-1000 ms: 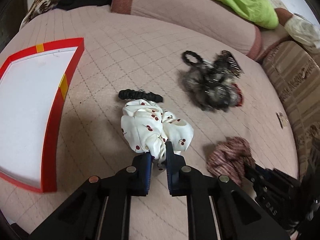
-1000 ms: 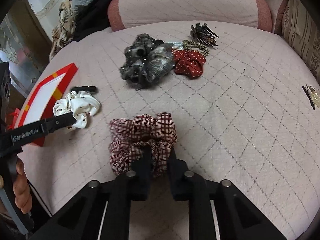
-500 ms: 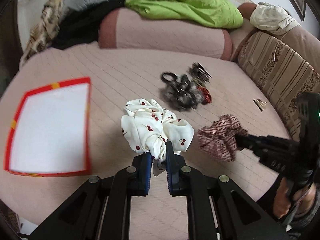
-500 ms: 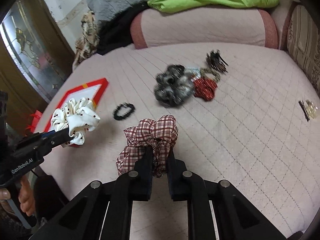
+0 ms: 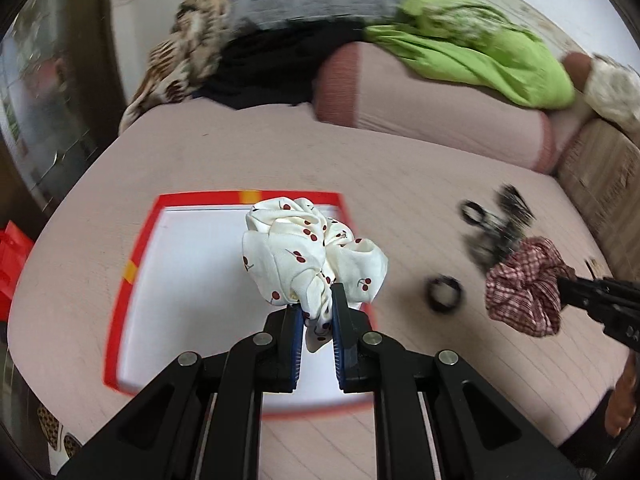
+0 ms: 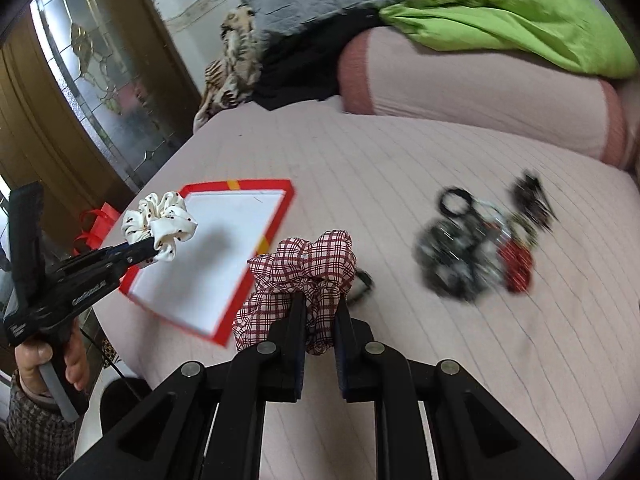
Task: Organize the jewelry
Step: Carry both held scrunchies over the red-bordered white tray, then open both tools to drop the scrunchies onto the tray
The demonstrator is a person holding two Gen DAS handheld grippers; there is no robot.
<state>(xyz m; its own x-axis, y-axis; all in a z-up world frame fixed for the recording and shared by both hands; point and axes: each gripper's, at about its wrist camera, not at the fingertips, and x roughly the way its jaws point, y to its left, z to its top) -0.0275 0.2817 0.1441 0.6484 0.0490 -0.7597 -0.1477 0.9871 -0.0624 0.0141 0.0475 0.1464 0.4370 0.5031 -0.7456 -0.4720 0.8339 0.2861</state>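
Note:
My left gripper (image 5: 315,300) is shut on a white cherry-print scrunchie (image 5: 308,252) and holds it in the air over the red-rimmed white tray (image 5: 180,280). My right gripper (image 6: 319,312) is shut on a red plaid scrunchie (image 6: 304,268) and holds it above the bed, just right of the tray (image 6: 208,256). The plaid scrunchie (image 5: 528,288) also shows at the right of the left wrist view, and the white scrunchie (image 6: 160,224) at the left of the right wrist view. A black hair tie (image 5: 443,293) lies on the bed between them.
A blurred pile of hair accessories (image 6: 476,248) lies on the pink quilted bed (image 6: 440,340) to the right: a grey scrunchie, a red dotted one, black ties and clips. A pink bolster (image 6: 480,92) with green bedding (image 6: 520,12) is behind. A door (image 6: 80,80) stands at the left.
Both grippers have lifted their scrunchies off the bed and swung left. The white scrunchie now hangs over the tray, and the plaid one has come close to the tray's right edge.

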